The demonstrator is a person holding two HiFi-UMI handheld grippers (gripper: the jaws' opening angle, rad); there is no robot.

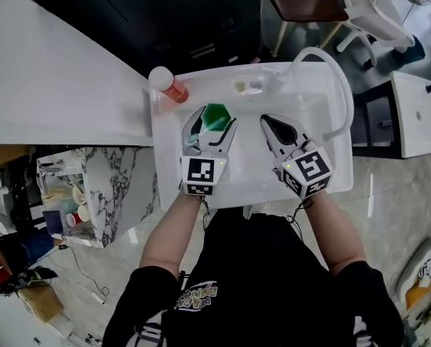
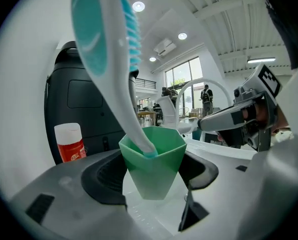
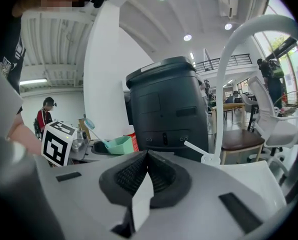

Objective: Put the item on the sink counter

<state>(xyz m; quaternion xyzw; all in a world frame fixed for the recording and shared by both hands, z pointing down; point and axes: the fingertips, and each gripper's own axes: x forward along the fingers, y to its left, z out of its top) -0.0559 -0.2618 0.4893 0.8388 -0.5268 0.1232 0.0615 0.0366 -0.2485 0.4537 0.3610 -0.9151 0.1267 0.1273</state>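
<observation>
Green cup (image 1: pixel 217 113) is in the grip of the left gripper (image 1: pixel 214 123), jaws pressed on either side of its faceted wall, and a teal-and-white toothbrush (image 2: pixel 114 59) leans out of it, head up. From the head view the cup sits over the white sink (image 1: pixel 331 183), toward the back left. Whether its base touches the white surface below, I can't tell. The right gripper (image 1: pixel 270 123) hangs alongside over the basin, jaws pinched together with nothing between them.

So what does a clean placement call for? My read: the nearest bare ledge is the left rim, just in front of the red bottle (image 1: pixel 171 85) with the white cap. Keep the cup upright on the way across, because the toothbrush is top-heavy and only leaning (a tilt could tip it out or swing it into the bottle). Set the base flat on the rim, fully clear of the basin's edge. Then spread the jaws only once the cup bears its own weight, and draw straight back so a pad doesn't drag it. The right gripper looks best kept clear of the arched faucet (image 1: pixel 331 71).
</observation>
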